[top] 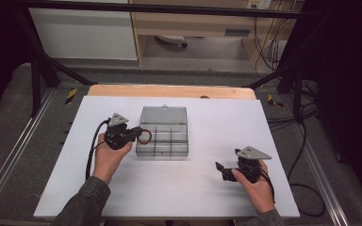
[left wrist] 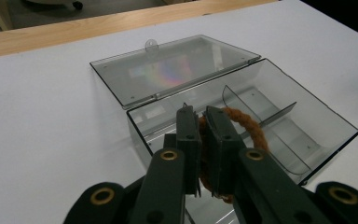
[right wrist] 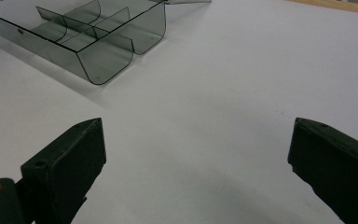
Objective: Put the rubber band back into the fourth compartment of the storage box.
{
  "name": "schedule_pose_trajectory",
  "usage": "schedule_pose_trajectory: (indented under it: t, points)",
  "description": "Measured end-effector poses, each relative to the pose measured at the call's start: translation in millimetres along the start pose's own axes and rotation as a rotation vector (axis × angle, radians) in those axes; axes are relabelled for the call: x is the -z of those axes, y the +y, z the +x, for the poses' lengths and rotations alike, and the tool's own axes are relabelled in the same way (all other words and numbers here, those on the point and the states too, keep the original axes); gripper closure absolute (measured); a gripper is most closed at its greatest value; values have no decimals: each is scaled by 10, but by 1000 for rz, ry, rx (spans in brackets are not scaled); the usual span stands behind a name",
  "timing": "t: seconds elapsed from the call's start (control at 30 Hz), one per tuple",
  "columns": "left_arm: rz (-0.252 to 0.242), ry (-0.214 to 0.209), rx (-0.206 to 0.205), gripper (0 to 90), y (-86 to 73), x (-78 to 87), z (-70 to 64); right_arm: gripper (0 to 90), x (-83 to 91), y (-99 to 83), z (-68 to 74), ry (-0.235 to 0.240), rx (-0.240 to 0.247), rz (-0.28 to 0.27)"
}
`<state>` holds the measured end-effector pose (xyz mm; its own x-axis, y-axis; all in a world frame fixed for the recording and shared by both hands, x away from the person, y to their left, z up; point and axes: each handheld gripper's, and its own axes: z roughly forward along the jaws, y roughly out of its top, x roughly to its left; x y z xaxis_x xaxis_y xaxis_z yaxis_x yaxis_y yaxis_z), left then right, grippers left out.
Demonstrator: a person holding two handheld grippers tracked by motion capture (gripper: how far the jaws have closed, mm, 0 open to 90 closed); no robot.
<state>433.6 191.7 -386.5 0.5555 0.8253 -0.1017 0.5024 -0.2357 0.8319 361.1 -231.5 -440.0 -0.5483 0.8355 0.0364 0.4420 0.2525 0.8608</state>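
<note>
The left gripper [top: 133, 134] has its fingers [left wrist: 189, 135] pressed narrow on a brown ring [left wrist: 247, 126], which looks like twisted cord or a hair tie. Most of the ring's loop stands out past the fingertips; the lower part is hidden between them. In the high view the ring [top: 144, 137] hangs at the fingertips over the left end of a smoky clear plastic box [top: 163, 149], above the rim rather than down on the floor of a compartment.

The box [left wrist: 317, 140] lies just beyond the left fingers on the white worktop [top: 179, 188]. Its lid [left wrist: 177, 70] is thrown back flat on the worktop on the far side of the fingers, with a small tab at its outer edge. Thin dividers [left wrist: 261, 112] split the inside into several compartments; none of the ones in sight holds anything. The person's left hand [top: 107, 157] wraps the gripper from behind.

The right gripper [top: 226, 170] rests low over the worktop, well apart from the box, its fingers [right wrist: 70, 163] spread wide with bare white worktop between them. In the right gripper view the box [right wrist: 102, 60] sits far ahead of the fingers, toward the left one, corner on. The right hand [top: 257, 186] holds that gripper from behind.

No brand, label or writing can be read on the box, the ring or either gripper
</note>
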Motion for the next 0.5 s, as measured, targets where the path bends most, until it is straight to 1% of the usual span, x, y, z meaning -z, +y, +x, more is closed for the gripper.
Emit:
schedule_pose_trajectory:
  t: [0.17,0.33,0.5]
  points:
    - [9,8,-2,844,-15,-22,-5,45,6,-2,-7,-1,3,-2]
    - [31,25,-35,843,-41,-48,-35,44,6,0,-5,1,5,-2]
    - [37,22,-35,843,-66,-63,-41,44,5,-2,-5,-1,5,-2]
